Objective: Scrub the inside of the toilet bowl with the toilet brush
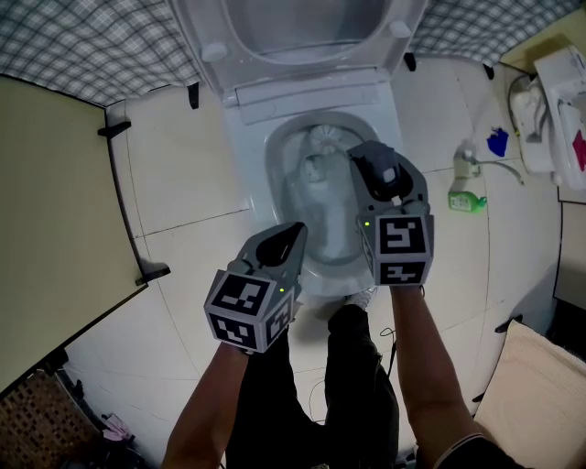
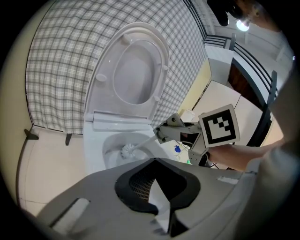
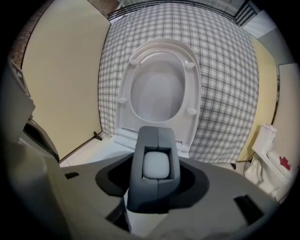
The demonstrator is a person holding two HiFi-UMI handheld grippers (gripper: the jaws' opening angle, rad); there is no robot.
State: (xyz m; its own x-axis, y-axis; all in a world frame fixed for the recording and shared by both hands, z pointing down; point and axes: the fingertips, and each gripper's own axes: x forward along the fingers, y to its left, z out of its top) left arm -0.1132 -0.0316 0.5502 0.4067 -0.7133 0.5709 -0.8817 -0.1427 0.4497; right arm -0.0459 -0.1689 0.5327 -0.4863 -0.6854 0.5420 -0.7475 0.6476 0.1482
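Observation:
A white toilet stands with seat and lid (image 1: 302,27) raised, its bowl rim (image 1: 273,169) below me. The toilet brush has its white bristle head (image 1: 322,139) inside the bowl at the back; the left gripper view shows the brush head (image 2: 127,151) on a pale handle. My right gripper (image 1: 362,163) is over the bowl's right side, shut on that handle. In its own view the right gripper (image 3: 157,136) is closed round the handle's pale end (image 3: 156,165). My left gripper (image 1: 295,231) hovers by the bowl's front rim, its jaws meeting in a point, holding nothing.
A green bottle (image 1: 467,201) and a blue item (image 1: 497,142) lie on the tiled floor right of the toilet, near a white fixture (image 1: 549,119). A beige partition (image 1: 55,229) closes the left side. A beige cushion (image 1: 540,394) sits lower right, and a checked wall (image 3: 225,93) behind.

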